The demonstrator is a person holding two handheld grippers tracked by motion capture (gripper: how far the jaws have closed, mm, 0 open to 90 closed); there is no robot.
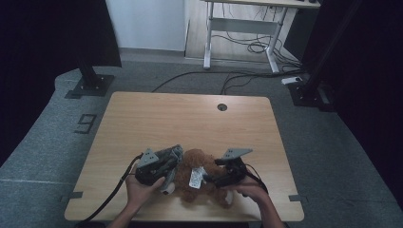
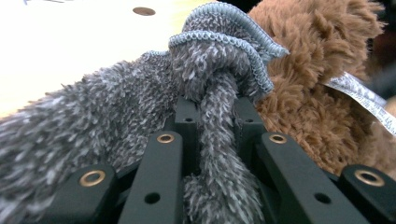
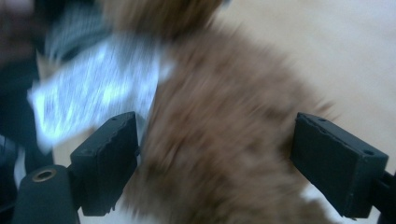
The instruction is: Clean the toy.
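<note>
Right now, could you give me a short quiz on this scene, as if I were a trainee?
1. True or false: the left tongs are shut on the grey fuzzy cloth.
2. What lies between the open right tongs? A) a cup B) the brown plush toy C) a cable
3. What white thing hangs from the plush toy?

Key
1. True: the jaws clamp a strand of the knotted cloth.
2. B: the pads stand apart on either side of the fur, not pressing it.
3. A printed label.
</note>
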